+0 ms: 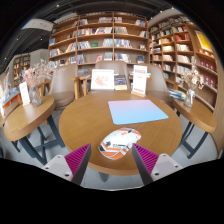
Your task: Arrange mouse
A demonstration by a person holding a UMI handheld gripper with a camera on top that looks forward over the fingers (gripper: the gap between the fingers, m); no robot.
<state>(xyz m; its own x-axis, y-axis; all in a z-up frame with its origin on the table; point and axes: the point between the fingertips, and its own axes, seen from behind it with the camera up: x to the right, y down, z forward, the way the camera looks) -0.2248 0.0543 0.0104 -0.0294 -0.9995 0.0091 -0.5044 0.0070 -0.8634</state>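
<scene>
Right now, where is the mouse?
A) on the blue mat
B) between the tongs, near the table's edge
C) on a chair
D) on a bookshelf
B: the mouse lies on the round table between the open tongs, with the blue mat farther ahead and bare.

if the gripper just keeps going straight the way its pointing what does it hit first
Most likely the mouse, lying on the round wooden table between the open gripper fingers' tips. Beyond it lies the blue mouse pad. Depth is hard to judge, so the fingers might pass beside it.
</scene>
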